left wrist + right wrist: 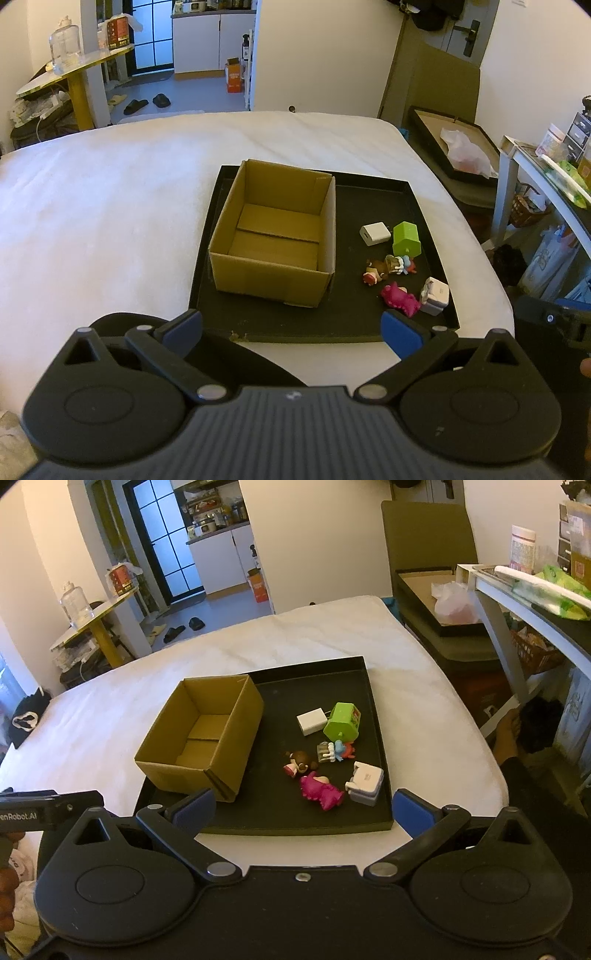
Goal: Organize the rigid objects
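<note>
An empty open cardboard box point(273, 236) point(199, 738) stands on the left part of a black tray point(369, 206) point(280, 690) on a white bed. To its right lie a white charger point(375, 233) point(311, 720), a green toy house point(406, 239) point(342, 722), a brown-haired figurine point(375, 272) point(298, 762), a blue-and-red figurine point(400, 265) point(338, 752), a pink toy point(399, 299) point(320, 790) and a white-grey case point(436, 295) point(365, 782). My left gripper point(291, 330) is open and empty before the tray's near edge. My right gripper point(304, 808) is open and empty over the near edge.
The white bed point(110, 206) point(221, 646) spreads to the left and behind the tray. A second tray with a plastic bag point(465, 151) and a cluttered white shelf point(532, 590) stand at the right. A yellow-legged side table point(74, 74) is far left.
</note>
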`<state>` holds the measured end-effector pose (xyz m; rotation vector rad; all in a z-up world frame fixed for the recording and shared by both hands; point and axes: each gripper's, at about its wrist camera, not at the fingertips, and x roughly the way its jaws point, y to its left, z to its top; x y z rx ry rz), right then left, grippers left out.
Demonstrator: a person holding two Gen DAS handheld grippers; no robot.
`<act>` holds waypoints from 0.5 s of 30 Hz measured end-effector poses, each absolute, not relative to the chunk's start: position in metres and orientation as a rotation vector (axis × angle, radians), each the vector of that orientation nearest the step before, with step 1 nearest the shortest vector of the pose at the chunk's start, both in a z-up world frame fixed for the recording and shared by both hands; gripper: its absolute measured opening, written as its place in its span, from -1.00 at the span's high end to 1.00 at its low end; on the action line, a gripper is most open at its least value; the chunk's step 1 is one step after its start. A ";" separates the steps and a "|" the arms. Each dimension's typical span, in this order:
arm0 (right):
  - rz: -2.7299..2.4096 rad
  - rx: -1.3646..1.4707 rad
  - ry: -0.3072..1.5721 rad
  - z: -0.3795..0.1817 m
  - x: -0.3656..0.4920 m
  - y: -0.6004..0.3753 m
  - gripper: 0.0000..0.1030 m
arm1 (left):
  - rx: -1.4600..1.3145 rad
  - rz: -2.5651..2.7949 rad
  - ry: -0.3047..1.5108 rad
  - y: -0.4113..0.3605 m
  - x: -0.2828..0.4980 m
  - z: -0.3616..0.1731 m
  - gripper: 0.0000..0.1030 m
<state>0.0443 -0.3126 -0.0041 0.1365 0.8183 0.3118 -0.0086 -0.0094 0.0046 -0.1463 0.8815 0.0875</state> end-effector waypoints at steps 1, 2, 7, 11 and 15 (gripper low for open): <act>0.311 0.132 0.817 -0.004 0.044 -0.312 -1.00 | -0.146 0.087 0.882 -0.009 -0.009 0.005 -0.99; 0.309 0.131 0.819 -0.004 0.045 -0.312 -1.00 | -0.146 0.086 0.882 -0.009 -0.009 0.005 -0.99; 0.302 0.132 0.822 -0.004 0.045 -0.311 -1.00 | -0.145 0.087 0.879 -0.009 -0.008 0.005 -0.99; 0.296 0.122 0.827 -0.003 0.045 -0.310 -1.00 | -0.163 0.085 0.882 -0.008 -0.009 0.006 -0.99; 0.296 0.116 0.829 -0.003 0.045 -0.308 -1.00 | -0.158 0.085 0.875 -0.007 -0.010 0.007 -0.99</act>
